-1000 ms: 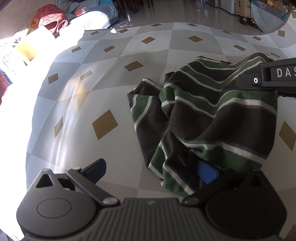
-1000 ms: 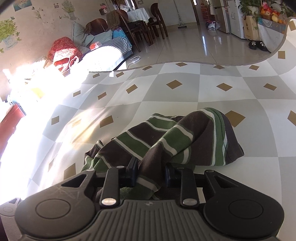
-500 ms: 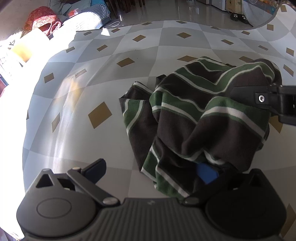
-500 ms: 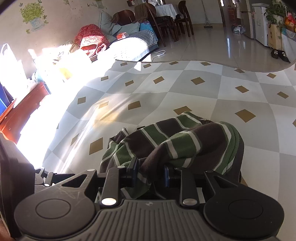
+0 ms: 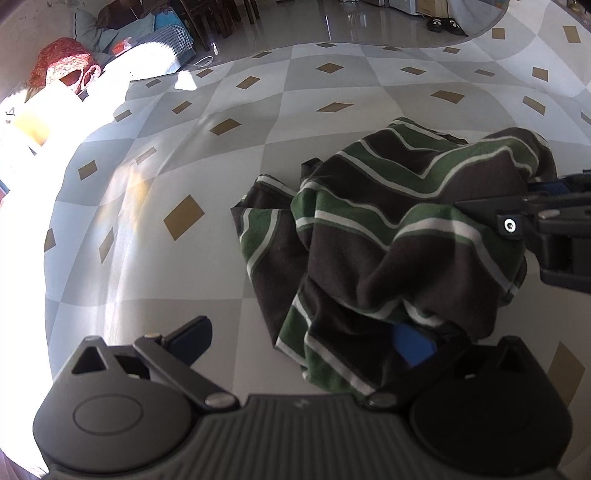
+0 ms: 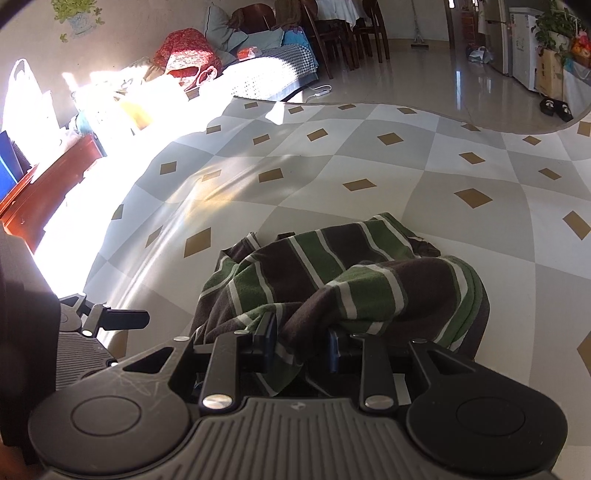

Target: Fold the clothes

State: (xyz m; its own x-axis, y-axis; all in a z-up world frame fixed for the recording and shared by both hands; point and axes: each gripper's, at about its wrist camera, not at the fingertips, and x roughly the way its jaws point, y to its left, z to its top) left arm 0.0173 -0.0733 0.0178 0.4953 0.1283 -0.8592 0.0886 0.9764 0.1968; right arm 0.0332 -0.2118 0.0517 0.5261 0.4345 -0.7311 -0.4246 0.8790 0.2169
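A dark brown garment (image 5: 388, 221) with green and white stripes lies bunched on the checked tablecloth (image 5: 184, 166). My left gripper (image 5: 301, 339) is open, its fingers wide apart. The cloth's near edge drapes over the blue pad of its right finger (image 5: 410, 345), and the left finger (image 5: 192, 336) is bare. My right gripper (image 6: 299, 343) is shut on a raised fold of the garment (image 6: 332, 266), which humps up over its fingers. In the left wrist view the right gripper (image 5: 517, 218) reaches in from the right edge, against the cloth. The left gripper (image 6: 110, 319) shows at the left in the right wrist view.
The cloth-covered table (image 6: 369, 147) ends in a curved far edge. Beyond it are glossy floor, a sofa with a red bag (image 6: 184, 51), dark chairs (image 6: 343, 33) and slippers (image 6: 556, 107). Bright sunlight washes out the table's left side, by a reddish wooden piece (image 6: 55, 177).
Both grippers have shifted sideways across the table with the garment. The right gripper now sits lower at the left wrist view's right edge, and the left gripper has come into the right wrist view.
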